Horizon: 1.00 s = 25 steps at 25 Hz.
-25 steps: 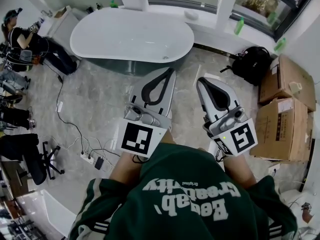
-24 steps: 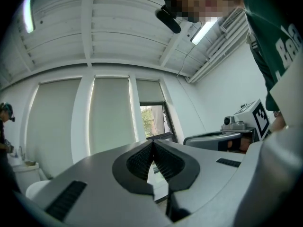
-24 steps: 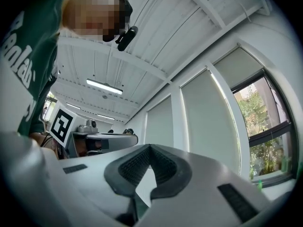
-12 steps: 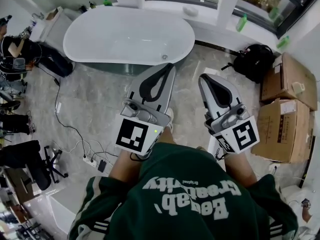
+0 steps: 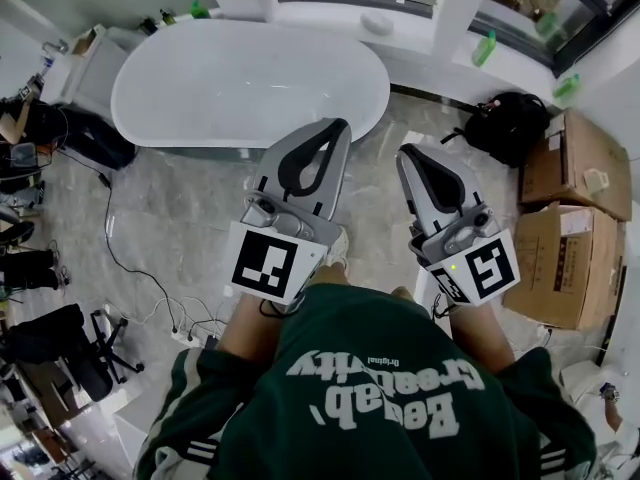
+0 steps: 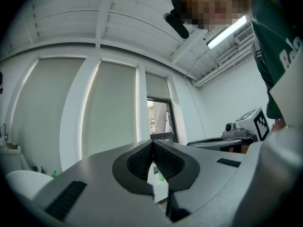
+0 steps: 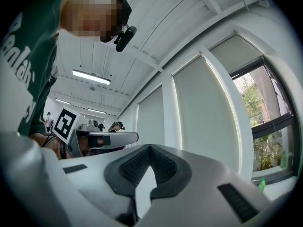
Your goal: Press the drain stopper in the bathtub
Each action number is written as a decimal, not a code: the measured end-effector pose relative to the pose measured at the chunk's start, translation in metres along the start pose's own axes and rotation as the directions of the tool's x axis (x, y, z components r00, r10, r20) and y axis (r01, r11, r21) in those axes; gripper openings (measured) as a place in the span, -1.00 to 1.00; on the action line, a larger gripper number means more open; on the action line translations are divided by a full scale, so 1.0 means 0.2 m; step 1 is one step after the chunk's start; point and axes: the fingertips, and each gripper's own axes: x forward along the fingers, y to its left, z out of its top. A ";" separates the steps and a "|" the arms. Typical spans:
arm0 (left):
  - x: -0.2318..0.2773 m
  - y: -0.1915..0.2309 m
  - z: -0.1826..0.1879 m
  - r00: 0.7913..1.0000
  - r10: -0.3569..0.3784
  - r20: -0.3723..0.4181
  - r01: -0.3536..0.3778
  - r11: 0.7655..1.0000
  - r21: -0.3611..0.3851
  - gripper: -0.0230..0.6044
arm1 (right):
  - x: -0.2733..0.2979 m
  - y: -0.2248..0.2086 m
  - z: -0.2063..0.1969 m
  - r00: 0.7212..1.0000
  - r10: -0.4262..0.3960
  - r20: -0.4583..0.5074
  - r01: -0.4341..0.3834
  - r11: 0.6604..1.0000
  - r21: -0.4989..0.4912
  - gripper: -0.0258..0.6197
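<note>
Closed in on the bathtub (image 5: 230,78) over the last second: in the head view, much less floor (image 5: 180,198) between its rim and the jaws than before. Approach well under way, press not yet begun.

Left gripper (image 5: 340,124) and right gripper (image 5: 408,153) both with jaws pressed together, nothing between them.

Bathtub ahead of the left jaws and off to their left, its right end just beyond their tips. Drain stopper not made out, probably hidden behind those tips.

Long axis crosswise to both jaws, broadside on, open top upward.
</note>
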 end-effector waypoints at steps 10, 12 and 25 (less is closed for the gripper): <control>0.24 0.43 -0.06 1.000 -0.026 -0.004 0.026 1.000 -0.016 -0.91 | 0.44 -0.18 -0.05 0.999 -0.050 -0.008 0.050 0.999 -0.015 -0.88; 0.27 0.50 -0.08 1.000 -0.024 -0.002 0.024 1.000 -0.018 -0.91 | 0.50 -0.22 -0.05 0.998 -0.064 -0.004 0.064 0.998 -0.020 -0.88; 0.47 0.72 -0.18 1.000 0.011 -0.008 -0.012 0.999 -0.050 -0.91 | 0.68 -0.39 -0.15 0.996 -0.070 -0.047 0.069 0.997 -0.019 -0.88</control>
